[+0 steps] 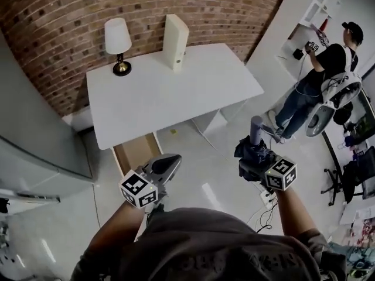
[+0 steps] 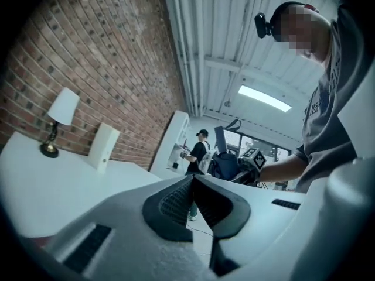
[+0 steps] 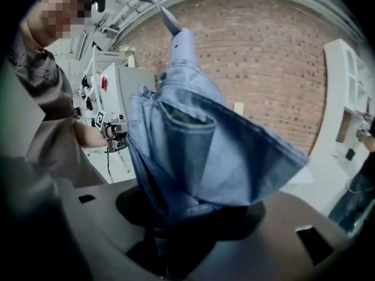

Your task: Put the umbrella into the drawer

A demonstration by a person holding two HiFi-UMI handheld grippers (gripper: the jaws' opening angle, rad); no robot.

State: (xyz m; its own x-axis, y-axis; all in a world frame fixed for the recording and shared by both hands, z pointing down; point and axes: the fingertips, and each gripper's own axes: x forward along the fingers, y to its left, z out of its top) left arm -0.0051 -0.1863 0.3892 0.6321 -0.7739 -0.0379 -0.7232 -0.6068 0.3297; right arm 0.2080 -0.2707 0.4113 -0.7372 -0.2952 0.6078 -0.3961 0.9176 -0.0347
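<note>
Right tool (image 1: 253,157) gripping umbrella (image 3: 199,145), drawer (image 1: 136,151) seemingly open

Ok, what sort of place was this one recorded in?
Likely an indoor office or lab-style workspace: a brick wall, a white desk with a lamp, and a second person at white shelving.

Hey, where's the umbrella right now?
In the head view's right half, the folded blue umbrella is clamped in the right gripper, over the floor, right of the white desk.
</note>
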